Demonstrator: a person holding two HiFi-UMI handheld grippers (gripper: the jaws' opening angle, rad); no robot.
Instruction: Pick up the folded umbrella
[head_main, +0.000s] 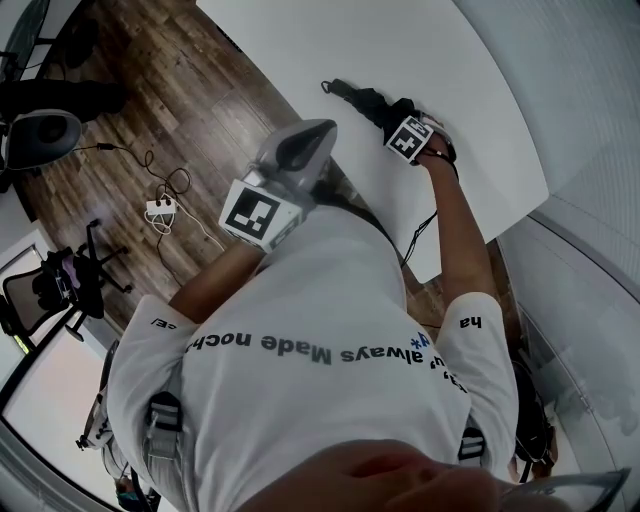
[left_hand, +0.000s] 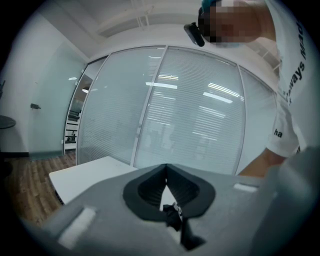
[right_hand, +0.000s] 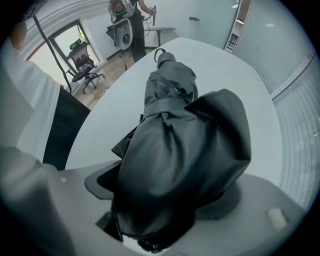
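Observation:
The folded black umbrella (head_main: 362, 99) lies along the near part of the white table (head_main: 420, 40), its strap-end tip pointing away from my body. My right gripper (head_main: 388, 115) is shut on its thick end. In the right gripper view the bunched black fabric of the umbrella (right_hand: 180, 145) fills the space between the jaws of the right gripper (right_hand: 165, 197); whether it has left the tabletop I cannot tell. My left gripper (head_main: 322, 130) hangs in front of my chest, off the table edge. The left gripper (left_hand: 166, 168) is shut with nothing in it.
The table edge (head_main: 400, 255) runs close to my body, and a thin cable (head_main: 420, 232) hangs over it. A power strip with cords (head_main: 160, 208) lies on the wooden floor, and an office chair (head_main: 60, 285) stands at the left. A glass wall (left_hand: 190, 115) lies beyond the table.

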